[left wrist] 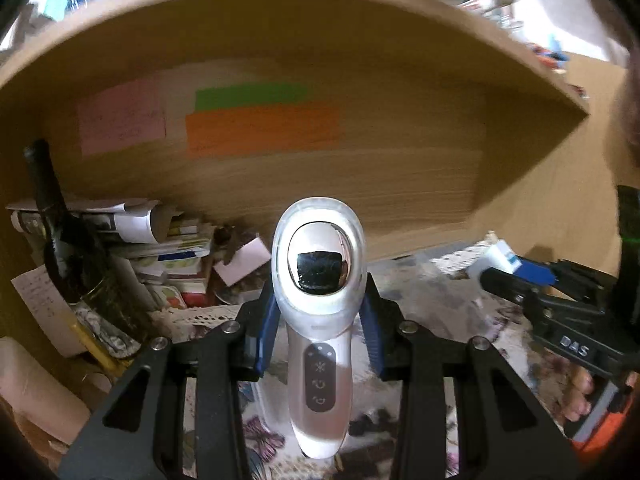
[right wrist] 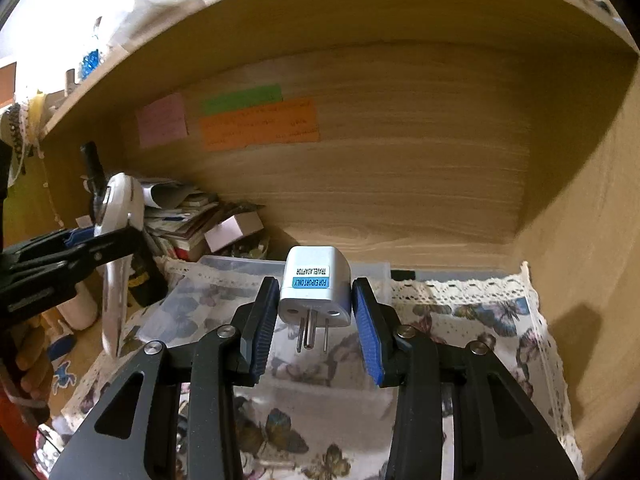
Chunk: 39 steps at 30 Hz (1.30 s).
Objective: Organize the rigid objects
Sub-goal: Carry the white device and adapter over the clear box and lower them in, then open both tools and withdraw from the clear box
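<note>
A: What's biggest here?

B: One wooden shelf [right wrist: 400, 184], its back wall carrying three paper notes: one pink note [right wrist: 162, 125], one green note [right wrist: 242, 99], one orange note [right wrist: 260, 126]. On its floor lies one butterfly cloth [right wrist: 472, 320] with a lace edge, and one clear lidded box [right wrist: 240, 268] sits on the cloth near the back wall.

A: And the left corner?

B: One dark bottle [left wrist: 76, 264] stands upright there, beside one pile of papers [left wrist: 160, 244] and one small white box [left wrist: 242, 260].

A: The grippers?

B: Two. The left gripper [left wrist: 318, 332] is clamped on one white handheld device [left wrist: 318, 312], held above the cloth with its shiny head toward the back wall. The right gripper [right wrist: 315, 322] pinches one white adaptor [right wrist: 314, 296] by its sides, three prongs pointing back at the camera, held over the cloth in front of the clear box.
</note>
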{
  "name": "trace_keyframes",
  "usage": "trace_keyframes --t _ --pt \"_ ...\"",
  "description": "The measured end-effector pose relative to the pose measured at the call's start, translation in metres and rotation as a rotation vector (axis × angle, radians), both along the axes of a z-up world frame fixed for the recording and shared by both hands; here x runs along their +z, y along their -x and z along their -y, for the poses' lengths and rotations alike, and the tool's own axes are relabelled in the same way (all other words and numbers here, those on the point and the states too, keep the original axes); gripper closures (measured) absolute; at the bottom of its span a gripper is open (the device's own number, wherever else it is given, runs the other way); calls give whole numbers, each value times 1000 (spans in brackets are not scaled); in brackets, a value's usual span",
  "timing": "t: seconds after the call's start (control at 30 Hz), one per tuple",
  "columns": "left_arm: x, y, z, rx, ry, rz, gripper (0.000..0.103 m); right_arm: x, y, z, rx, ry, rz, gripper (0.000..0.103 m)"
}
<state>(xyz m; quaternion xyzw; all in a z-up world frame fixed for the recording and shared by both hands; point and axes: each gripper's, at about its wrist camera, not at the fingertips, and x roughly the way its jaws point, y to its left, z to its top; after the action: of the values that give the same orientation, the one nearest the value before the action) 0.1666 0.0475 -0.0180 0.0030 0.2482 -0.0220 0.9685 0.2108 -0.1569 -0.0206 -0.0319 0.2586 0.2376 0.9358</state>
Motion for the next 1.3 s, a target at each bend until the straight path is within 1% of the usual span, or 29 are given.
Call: trace_keyframes --t 0.13,0.37,0.5,0.67,0.8,0.9,0.97,1.03,1.1,1.13,1.27,1.3 --pt "-13 -27 -5 33 -13 -30 65 -10 -19 -14 6 44 -31 68" --pt "-47 -61 -10 30 -59 -102 65 -43 -50 -35 24 118 -130 68" --pt "-67 -77 -10 -3 -56 -172 65 -63 -60 -43 28 151 -191 68" --pt "-91 -87 -4 -66 -38 -264 65 -74 -65 -46 40 169 -228 68" --pt "-100 -91 0 -83 -26 -304 65 -80 -66 -47 51 175 -253 68" --pt "-100 -92 0 -83 -20 -323 65 -80 -65 -51 53 189 -245 68" --pt "-95 -89 1 -82 -5 -329 64 -77 -64 -51 55 187 -232 65" --pt "-88 -82 0 -80 0 -311 64 -69 -60 -50 56 175 -209 60" --pt "-77 -73 1 -79 -11 -276 63 -59 -53 -46 55 162 -179 59" --pt "-69 -66 1 -75 -12 -255 61 -55 -52 -46 55 156 -170 58" --pt "-40 -35 1 -59 -10 -170 46 -34 -33 -37 51 124 -112 51" --pt "-34 -28 1 -56 -13 -150 44 -27 -27 -33 50 117 -91 49"
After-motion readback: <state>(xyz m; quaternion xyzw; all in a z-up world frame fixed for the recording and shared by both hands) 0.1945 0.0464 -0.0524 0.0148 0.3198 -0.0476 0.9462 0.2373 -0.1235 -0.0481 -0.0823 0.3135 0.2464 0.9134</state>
